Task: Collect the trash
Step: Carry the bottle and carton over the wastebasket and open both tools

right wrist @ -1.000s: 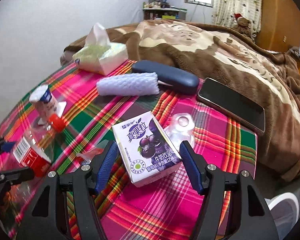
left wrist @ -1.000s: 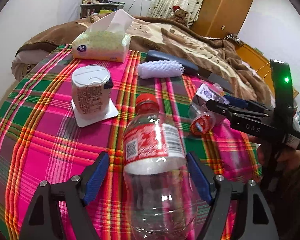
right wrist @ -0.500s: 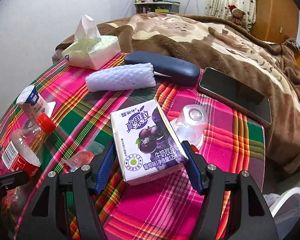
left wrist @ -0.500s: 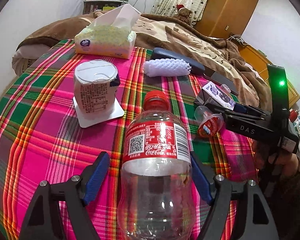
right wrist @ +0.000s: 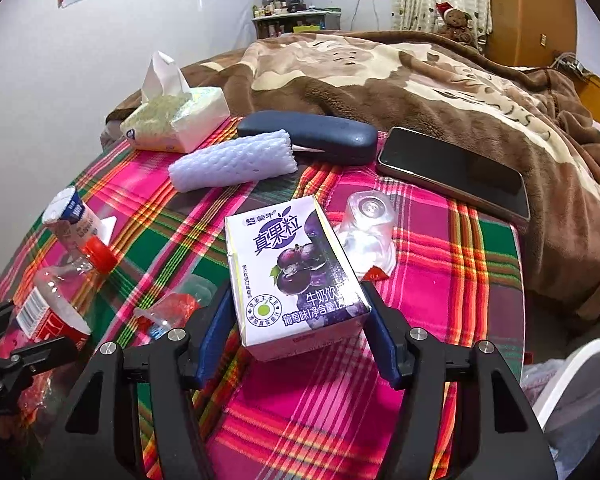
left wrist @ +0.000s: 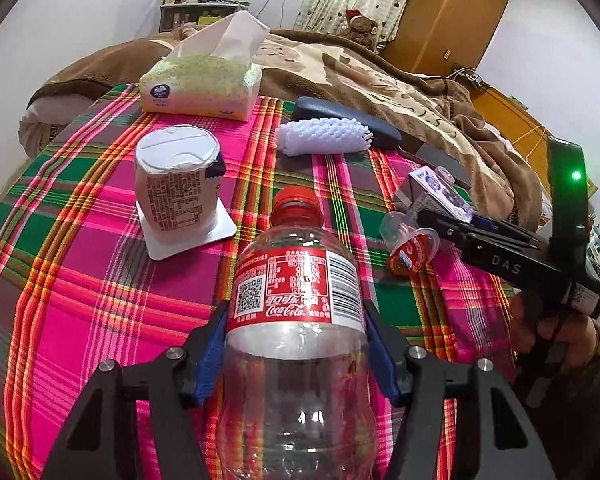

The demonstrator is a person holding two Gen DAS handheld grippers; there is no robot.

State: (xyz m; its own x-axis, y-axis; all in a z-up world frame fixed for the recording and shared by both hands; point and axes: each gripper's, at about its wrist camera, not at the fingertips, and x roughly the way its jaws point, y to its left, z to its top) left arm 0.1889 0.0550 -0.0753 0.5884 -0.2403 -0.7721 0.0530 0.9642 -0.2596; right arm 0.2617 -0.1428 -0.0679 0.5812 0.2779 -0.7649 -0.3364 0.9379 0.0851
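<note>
**Both grippers closed in on trash items**

Left gripper (left wrist: 296, 350): jaws have just been closing; blue pads now press the sides of the clear plastic cola bottle with red cap and red label (left wrist: 296, 320), where a second ago they stood clear of it. Bottle lies on the pink-and-green plaid cloth (left wrist: 80, 280).

Right gripper (right wrist: 296, 330): jaws have just been narrowing; pads now sit against the purple-and-white grape milk carton (right wrist: 292, 276), previously a gap on each side.

Left view only: white yogurt cup with foil lid (left wrist: 176, 184) at 10 o'clock of the bottle, seen large.

Right view only: black smartphone (right wrist: 454, 172) at 1 o'clock of the carton; upturned clear plastic cup (right wrist: 368, 232) touching its right edge.
</note>
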